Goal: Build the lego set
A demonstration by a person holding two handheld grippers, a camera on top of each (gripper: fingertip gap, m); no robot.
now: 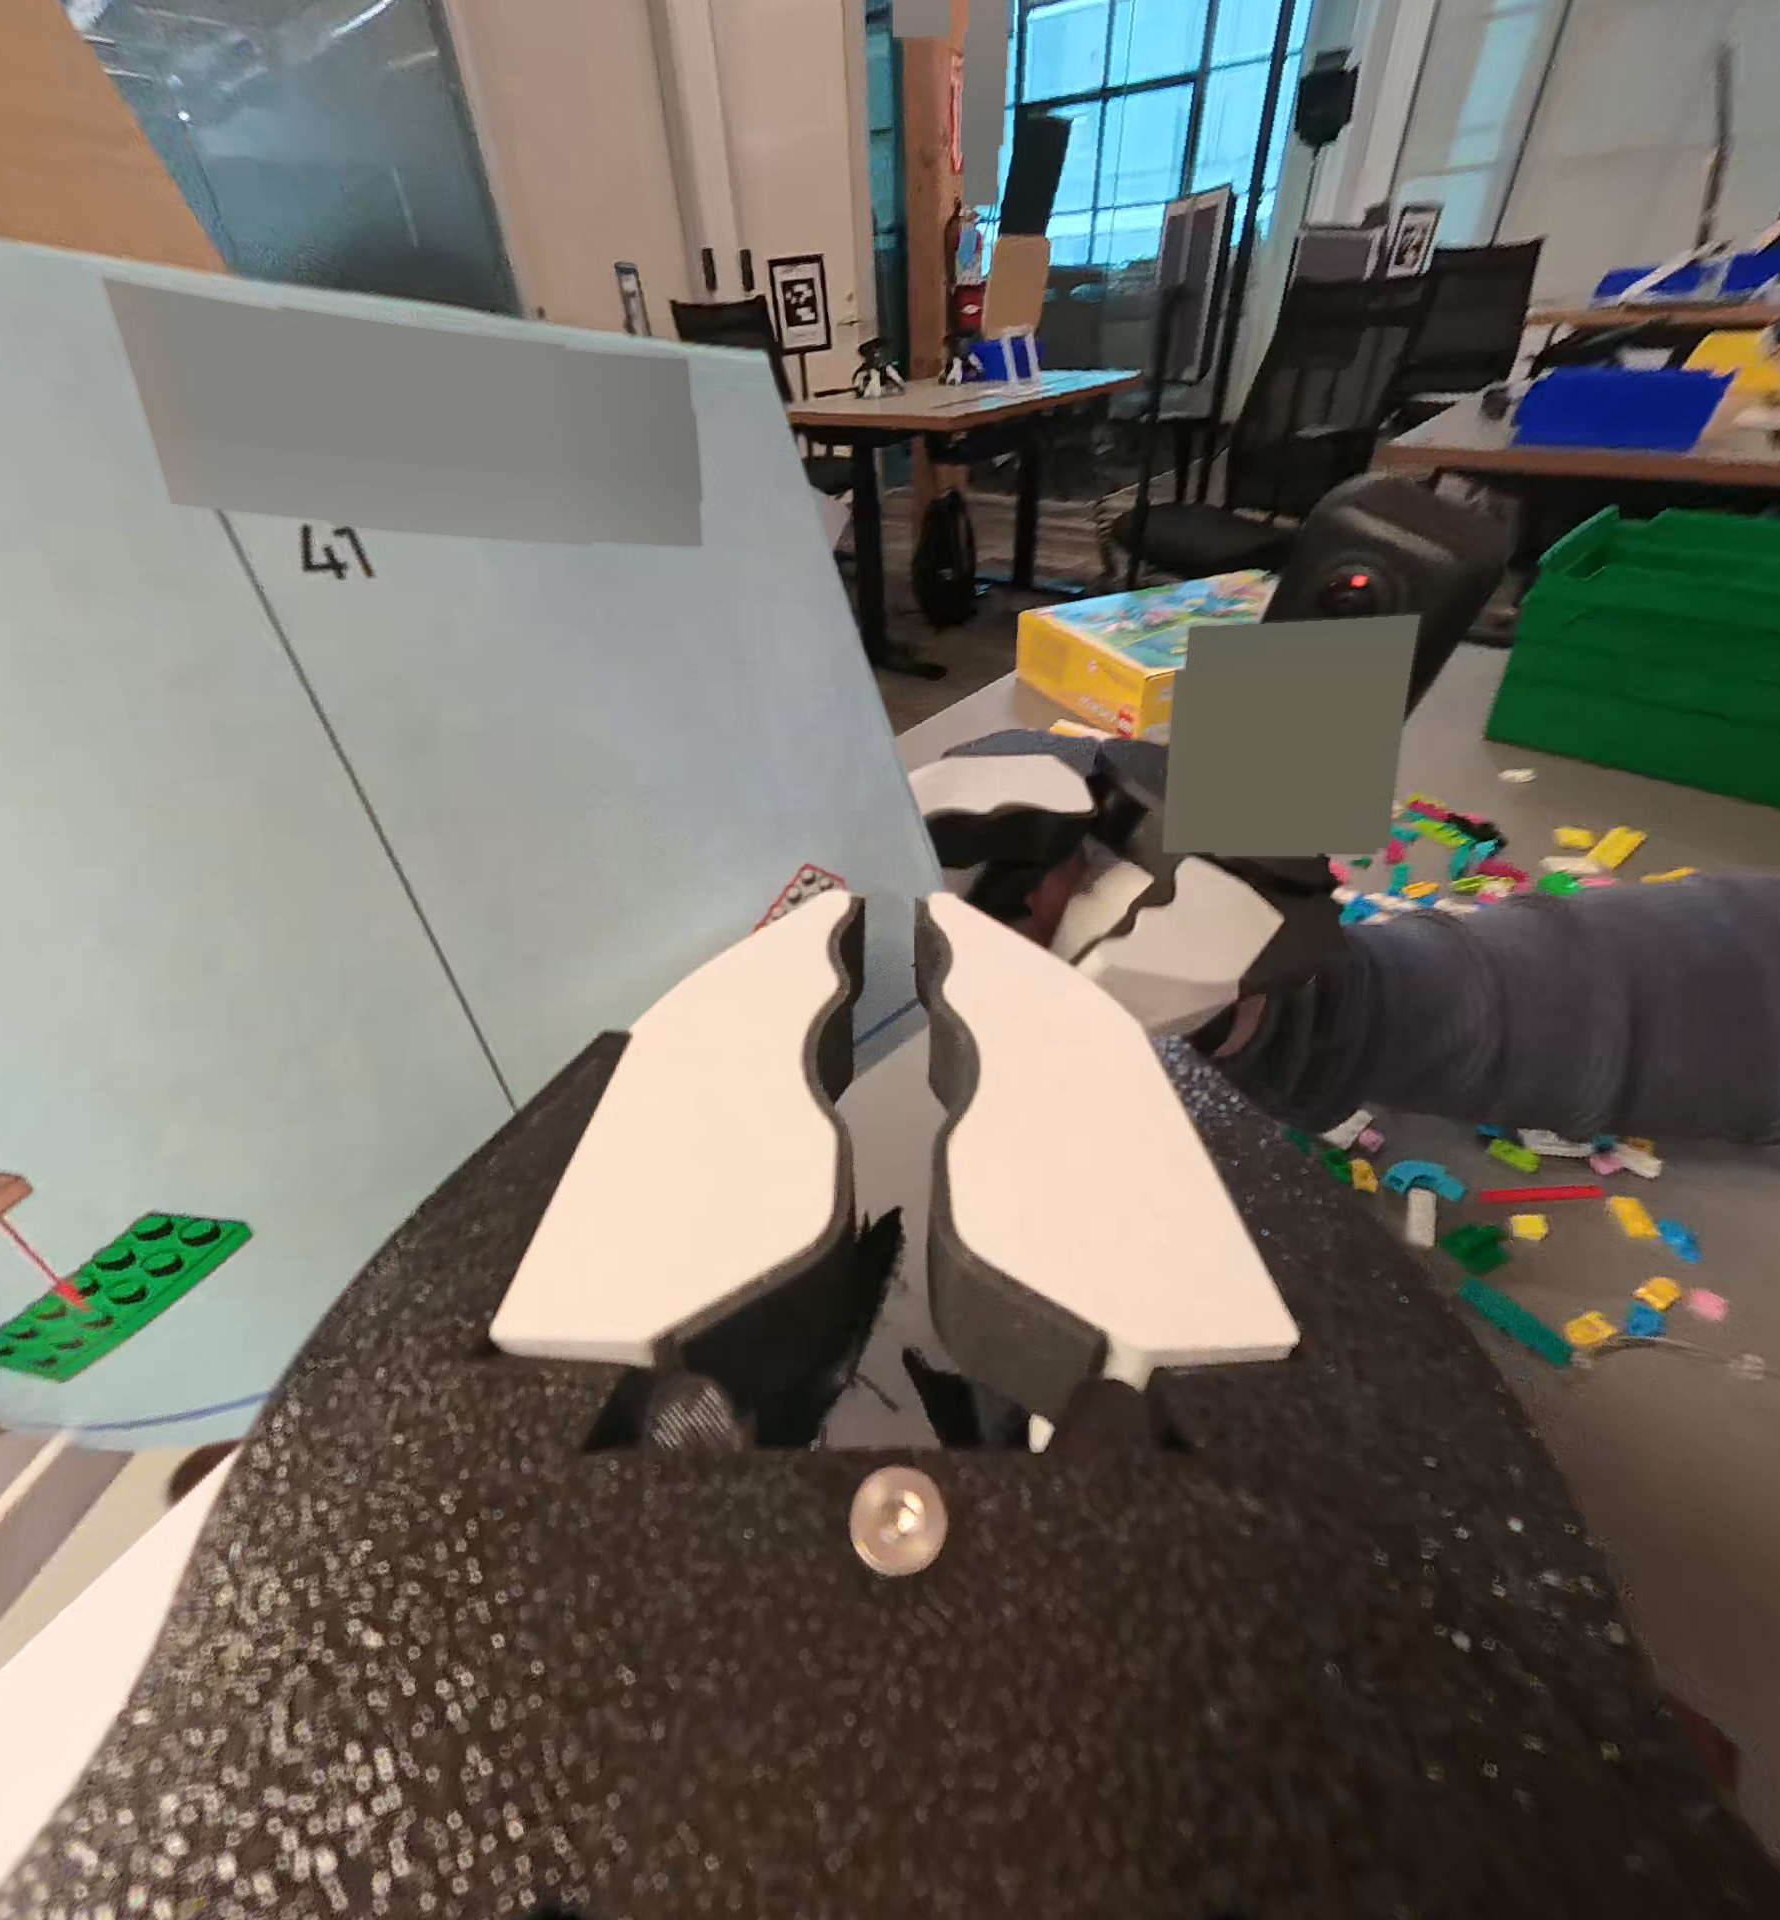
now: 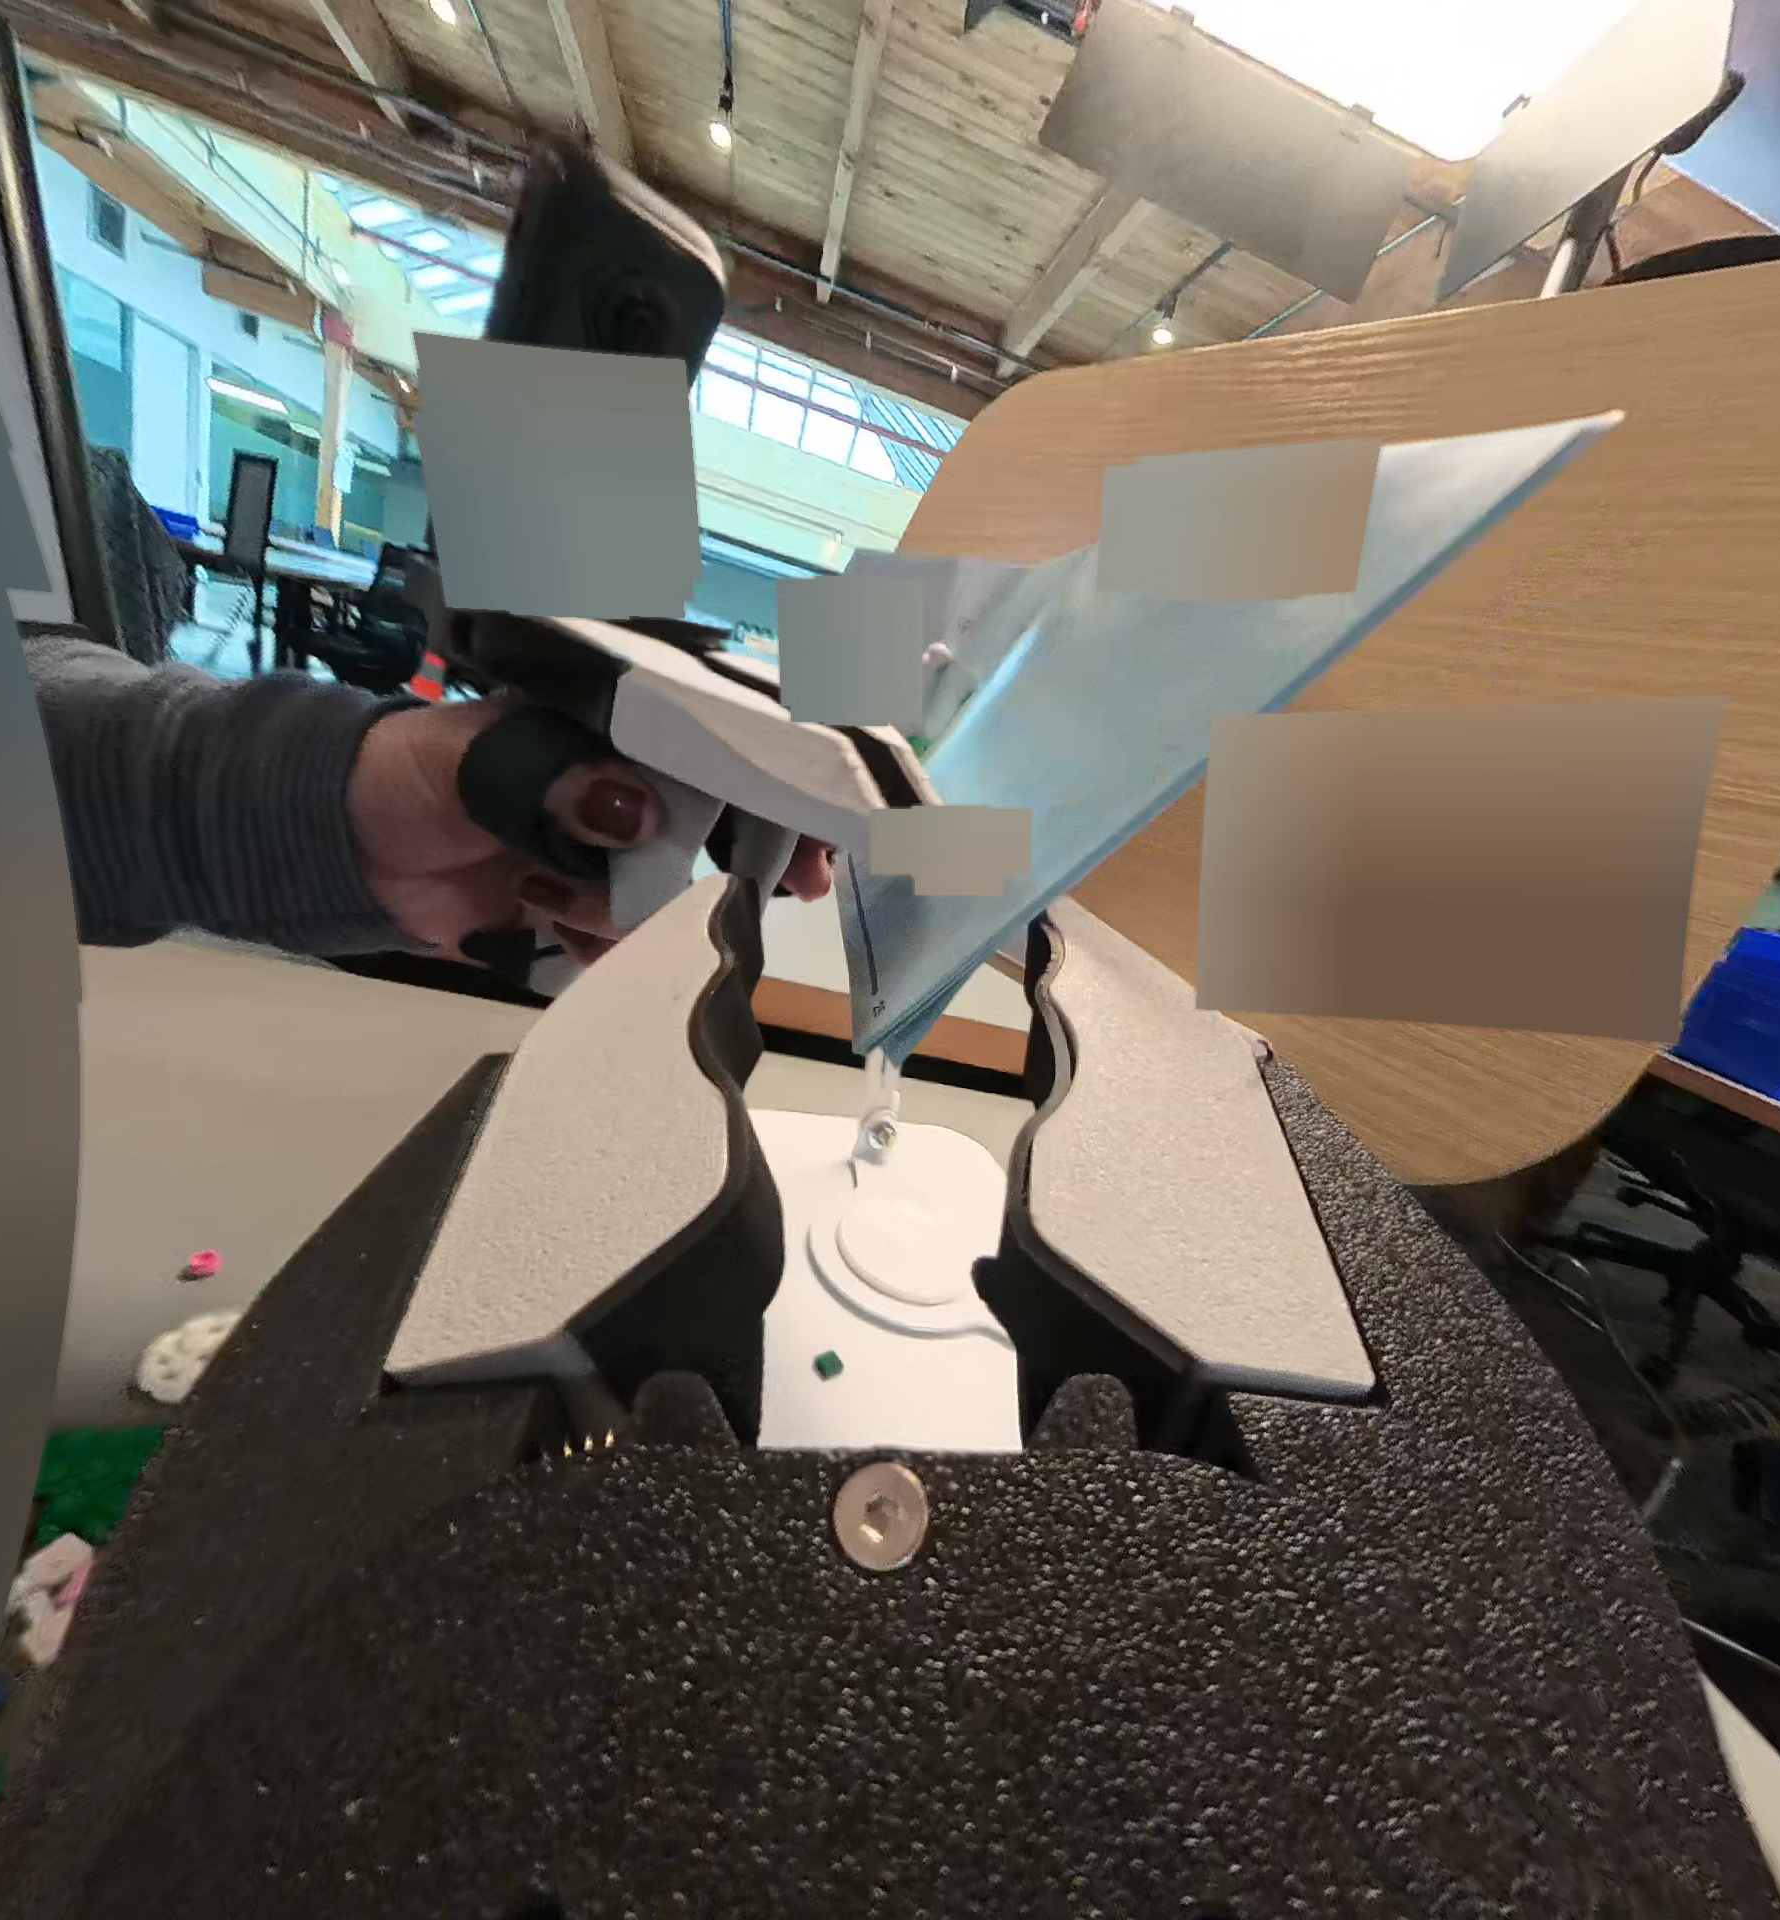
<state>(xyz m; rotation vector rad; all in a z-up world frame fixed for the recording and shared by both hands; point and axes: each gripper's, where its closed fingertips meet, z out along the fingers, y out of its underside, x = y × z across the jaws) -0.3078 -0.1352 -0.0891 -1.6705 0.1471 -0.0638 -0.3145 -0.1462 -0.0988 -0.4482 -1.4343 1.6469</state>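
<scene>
your left gripper [image 1: 891, 925] pinches the instruction booklet [image 1: 346, 831] page at frame centre, your right gripper [image 2: 891, 935] gapes wide below it, so a hard tug could tear that page or tip the stand [image 2: 896, 1247].

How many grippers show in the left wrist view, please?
2: the left gripper in front, gripping the booklet page; the right gripper just beyond, open, rightward.
</scene>
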